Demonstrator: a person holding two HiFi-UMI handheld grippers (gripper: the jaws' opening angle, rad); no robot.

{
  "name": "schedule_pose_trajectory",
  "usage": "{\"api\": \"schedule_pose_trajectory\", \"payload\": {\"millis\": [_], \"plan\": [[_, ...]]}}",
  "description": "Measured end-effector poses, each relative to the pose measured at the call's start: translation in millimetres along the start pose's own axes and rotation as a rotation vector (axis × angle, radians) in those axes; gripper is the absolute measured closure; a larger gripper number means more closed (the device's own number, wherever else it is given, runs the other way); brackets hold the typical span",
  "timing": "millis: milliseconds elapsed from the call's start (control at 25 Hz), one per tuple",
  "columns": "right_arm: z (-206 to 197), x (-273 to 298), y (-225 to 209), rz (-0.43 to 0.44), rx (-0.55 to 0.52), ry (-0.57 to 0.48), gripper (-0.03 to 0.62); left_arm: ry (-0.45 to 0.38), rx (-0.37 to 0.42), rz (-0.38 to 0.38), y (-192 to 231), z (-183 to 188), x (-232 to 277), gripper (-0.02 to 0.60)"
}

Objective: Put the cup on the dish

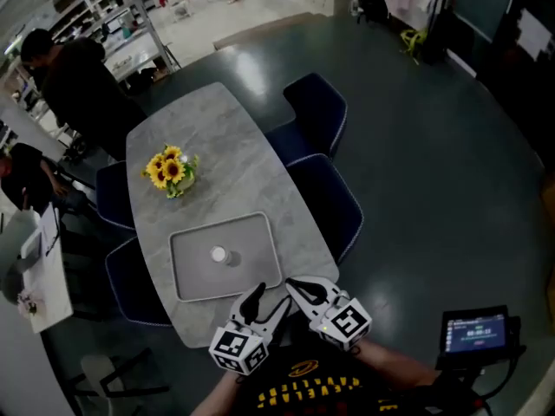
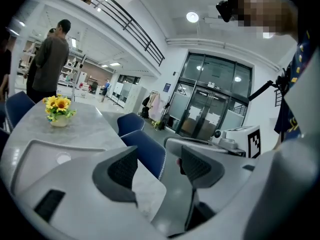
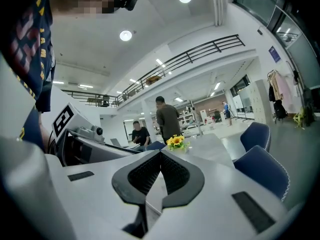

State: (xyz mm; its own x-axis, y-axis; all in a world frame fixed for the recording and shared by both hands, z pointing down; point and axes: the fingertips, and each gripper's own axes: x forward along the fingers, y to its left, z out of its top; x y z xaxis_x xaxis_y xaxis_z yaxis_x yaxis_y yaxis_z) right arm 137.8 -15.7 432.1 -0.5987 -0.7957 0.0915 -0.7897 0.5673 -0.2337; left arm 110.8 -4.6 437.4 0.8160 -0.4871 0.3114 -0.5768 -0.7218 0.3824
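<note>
Small white cup (image 1: 218, 254) stands mid-tray (image 1: 192, 282) near the table's (image 1: 234, 172) near end; left gripper (image 2: 159, 166) spread and empty, right gripper (image 3: 160, 156) pressed together and empty, so a closed-jaw approach risks toppling the cup.

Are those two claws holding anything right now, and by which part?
Nothing is held. The left claw is open and empty; the right claw is shut on nothing. The cup sits untouched on the tray.

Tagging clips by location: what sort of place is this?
Probably an open-plan office or lab hall: a grey meeting table with blue chairs, shelving racks behind, a mezzanine railing overhead.
</note>
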Motion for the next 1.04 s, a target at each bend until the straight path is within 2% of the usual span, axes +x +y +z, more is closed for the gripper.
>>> {"api": "schedule_pose_trajectory", "payload": {"millis": [320,560,760,1040], "plan": [[24.2,38.7,51.3,0.112,-0.026,0.000,0.586,-0.051,-0.032,0.106,28.1,10.7,-59.6,0.304],[25.5,78.0,89.0,0.146,-0.084,-0.001,0.586,-0.094,-0.053,0.128,71.9,12.7,-98.3,0.304],[39.6,95.6,99.7,0.135,-0.126,0.001,0.586,-0.129,-0.017,0.124,83.1,33.3,-111.8,0.302],[25.4,107.6,124.1,0.032,-0.171,0.008,0.586,-0.118,0.044,0.028,102.8,27.8,-135.1,0.304]]}}
